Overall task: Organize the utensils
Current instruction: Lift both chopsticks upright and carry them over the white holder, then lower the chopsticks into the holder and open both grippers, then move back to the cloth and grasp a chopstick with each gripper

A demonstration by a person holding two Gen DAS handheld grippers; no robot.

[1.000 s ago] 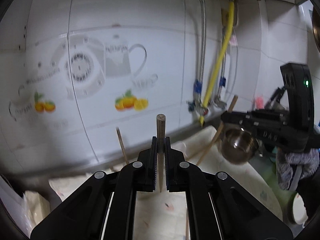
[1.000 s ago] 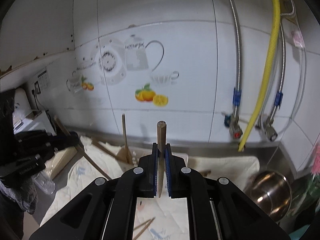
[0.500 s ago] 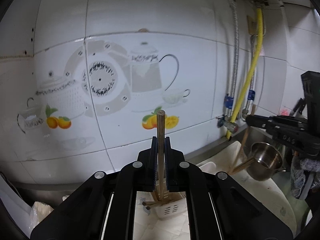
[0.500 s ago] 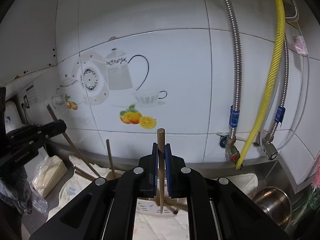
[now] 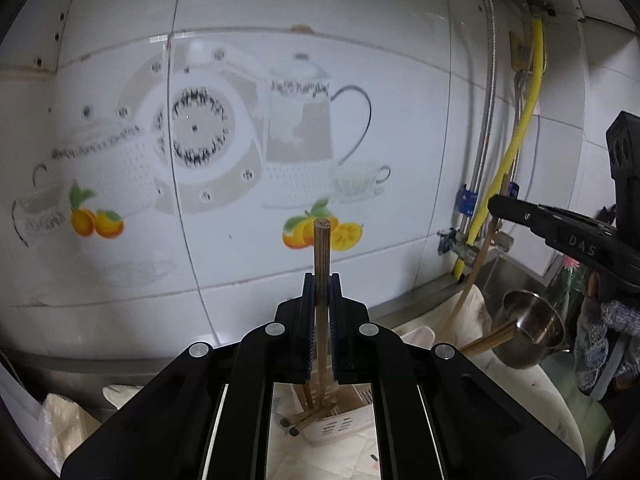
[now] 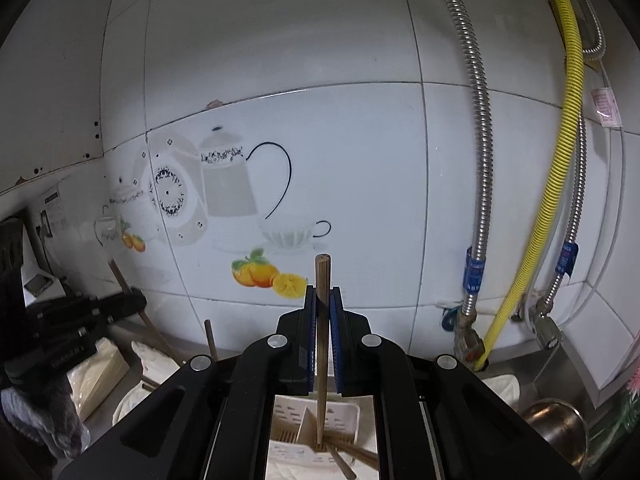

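Against the white tiled wall [image 5: 248, 16], printed with a coffee pot [image 5: 300, 120], cups and oranges [image 5: 320, 232], both grippers stand over a white slotted utensil holder [image 6: 316, 420].

Left gripper [image 5: 321, 312]: clamped on one wooden chopstick [image 5: 321, 264], held upright. Its lower end drops toward the holder, where more chopsticks [image 5: 304, 422] lie slanted.

Right gripper [image 6: 322, 320]: clamped on a second chopstick [image 6: 322, 280], upright, its lower end reaching into the holder beside the divider.

Legible writing: "DAS" in pale letters on the right gripper's black body, seen from the left wrist camera. The lettering on the coffee pot band and on the pink tag [image 6: 606, 106] is too small to read.

A steel pot [image 5: 532, 336] sits at right, near the yellow hose [image 6: 560, 160].
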